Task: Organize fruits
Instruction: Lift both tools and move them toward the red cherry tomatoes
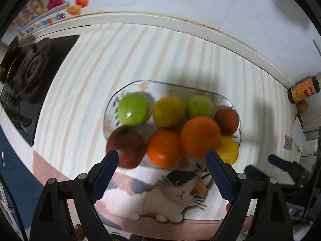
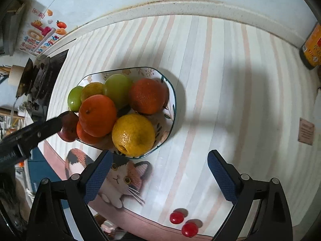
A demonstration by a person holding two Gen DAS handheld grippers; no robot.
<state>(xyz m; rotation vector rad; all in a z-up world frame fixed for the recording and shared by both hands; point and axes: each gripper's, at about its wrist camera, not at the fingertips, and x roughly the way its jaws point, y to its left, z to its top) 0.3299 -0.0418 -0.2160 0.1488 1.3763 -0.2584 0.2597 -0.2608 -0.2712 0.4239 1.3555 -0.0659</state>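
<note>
Fruit location: eight pieces are heaped in one patterned plate (image 2: 172, 92) on the striped mat (image 2: 220, 80); none is held.
Left gripper (image 1: 162, 157): jaws are spread wide and nothing is grasped; it hovers just short of the plate's near rim, facing the red apple (image 1: 125, 145) and front orange (image 1: 164, 147).
Right gripper (image 2: 160, 160): jaws are likewise spread and empty, near the yellow citrus (image 2: 133, 134).
Stacking risk: the upper orange (image 2: 97, 115) rests on its neighbours; if a lower fruit is pulled out, a roll-off is judged likely.
Rim risk: the red apple overhangs the plate edge and could be knocked onto the mat by a fingertip.
Slip risk: round, smooth skins may squirt out of an off-centre pinch.
Clutter: two red discs (image 2: 183, 224) lie near the mat's front edge.
Image quality: left wrist view is blurred.
</note>
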